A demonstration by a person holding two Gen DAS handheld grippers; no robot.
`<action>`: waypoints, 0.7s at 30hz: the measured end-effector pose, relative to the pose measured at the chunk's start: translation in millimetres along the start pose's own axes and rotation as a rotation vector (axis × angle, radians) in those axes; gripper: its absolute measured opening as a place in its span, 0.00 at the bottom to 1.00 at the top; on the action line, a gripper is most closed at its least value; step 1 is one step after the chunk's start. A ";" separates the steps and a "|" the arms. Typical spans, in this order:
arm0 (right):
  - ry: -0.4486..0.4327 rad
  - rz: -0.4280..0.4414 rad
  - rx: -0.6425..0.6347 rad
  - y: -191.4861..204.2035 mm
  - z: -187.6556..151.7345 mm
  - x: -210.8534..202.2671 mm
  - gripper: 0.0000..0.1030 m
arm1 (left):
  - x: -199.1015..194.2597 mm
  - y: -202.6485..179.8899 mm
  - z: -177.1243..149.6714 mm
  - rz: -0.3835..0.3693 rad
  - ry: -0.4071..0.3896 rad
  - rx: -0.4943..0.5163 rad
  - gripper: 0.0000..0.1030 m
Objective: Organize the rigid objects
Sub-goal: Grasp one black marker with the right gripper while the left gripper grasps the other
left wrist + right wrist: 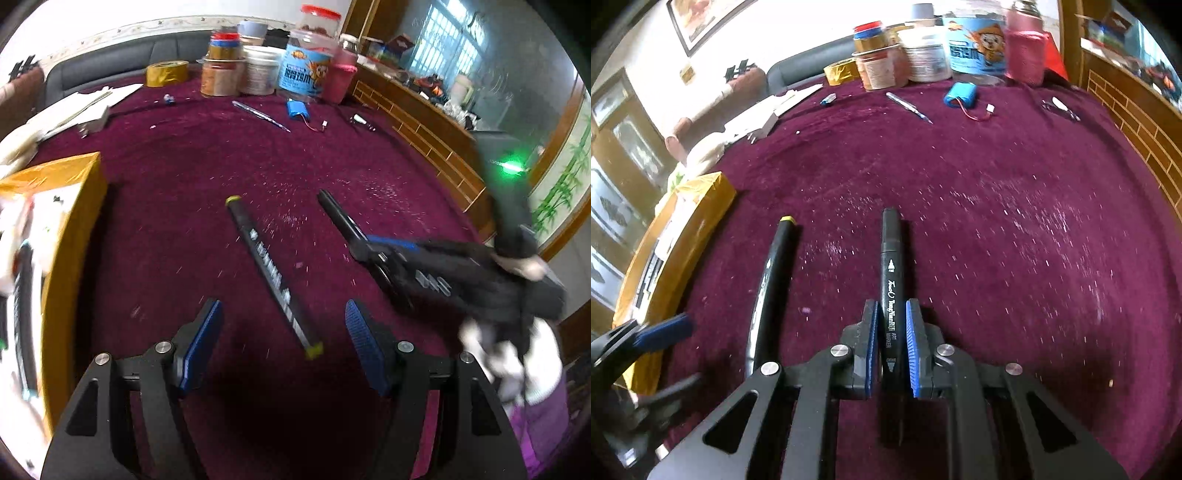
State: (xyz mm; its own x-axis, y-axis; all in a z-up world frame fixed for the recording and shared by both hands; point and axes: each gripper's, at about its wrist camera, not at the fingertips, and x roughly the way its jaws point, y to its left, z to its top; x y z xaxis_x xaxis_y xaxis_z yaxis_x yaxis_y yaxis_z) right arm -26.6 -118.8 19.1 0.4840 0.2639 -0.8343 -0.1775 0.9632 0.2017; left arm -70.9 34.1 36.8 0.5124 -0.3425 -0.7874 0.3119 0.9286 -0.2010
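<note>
We see a deep maroon velvet tablecloth covering the work surface. Behind it a dark grey upholstered sofa back against a white wall with a patterned border strip. Dark-framed picture hangs on that wall. Brown wooden lattice-front counter runs along the right. Barred window gives daylight. White panel with green bamboo print far right.

Both wrist views look steeply down, close over the maroon tablecloth, sharing the yellow-capped marker and far jars.
</note>
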 end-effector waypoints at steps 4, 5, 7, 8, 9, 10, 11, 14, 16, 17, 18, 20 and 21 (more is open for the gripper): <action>-0.004 0.022 0.034 -6.5 -8.3 -5.7 0.12 | 33.0 -21.0 8.7 0.099 0.037 0.141 0.65; -0.005 0.024 0.040 -7.1 -9.8 -6.7 0.12 | 42.2 -24.1 7.0 0.125 0.054 0.170 0.57; -0.008 0.026 0.045 -7.3 -13.4 -9.3 0.12 | 42.0 -25.9 3.6 0.118 0.029 0.203 0.46; -0.009 0.028 0.047 -7.3 -14.9 -10.2 0.12 | 38.9 -24.4 3.3 0.103 0.028 0.194 0.31; -0.011 0.028 0.048 -6.7 -16.4 -11.2 0.12 | 34.9 -20.4 3.7 0.091 0.028 0.175 0.16; -0.011 0.032 0.050 -6.5 -17.9 -12.1 0.12 | 31.3 -13.9 4.2 0.065 0.030 0.144 0.13; -0.012 0.034 0.049 -6.0 -19.4 -13.0 0.12 | 26.9 -4.9 4.5 0.031 0.028 0.104 0.12; -0.021 0.054 0.063 -3.7 -23.0 -15.5 0.13 | 12.3 17.2 2.5 -0.030 0.002 0.011 0.11; -0.031 0.075 0.071 -1.4 -24.4 -18.5 0.13 | -0.5 31.5 1.2 -0.095 -0.021 -0.042 0.11; -0.036 0.086 0.075 0.4 -25.2 -20.4 0.13 | -6.0 36.7 0.2 -0.122 -0.034 -0.061 0.11; -0.042 0.099 0.077 2.8 -25.3 -22.7 0.13 | -12.5 40.6 -1.3 -0.146 -0.049 -0.078 0.11; -0.052 0.130 0.074 10.0 -24.1 -27.8 0.13 | -25.8 50.0 -3.6 -0.189 -0.080 -0.112 0.12; -0.055 0.138 0.072 13.4 -23.8 -29.4 0.13 | -32.5 54.2 -4.9 -0.212 -0.094 -0.128 0.12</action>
State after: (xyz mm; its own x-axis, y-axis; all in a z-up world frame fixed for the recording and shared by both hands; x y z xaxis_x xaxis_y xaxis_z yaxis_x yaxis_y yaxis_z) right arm -63.6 -114.9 34.1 0.5057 0.3948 -0.7671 -0.1849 0.9181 0.3507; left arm -74.6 96.3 48.7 0.5205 -0.5377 -0.6633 0.3200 0.8431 -0.4323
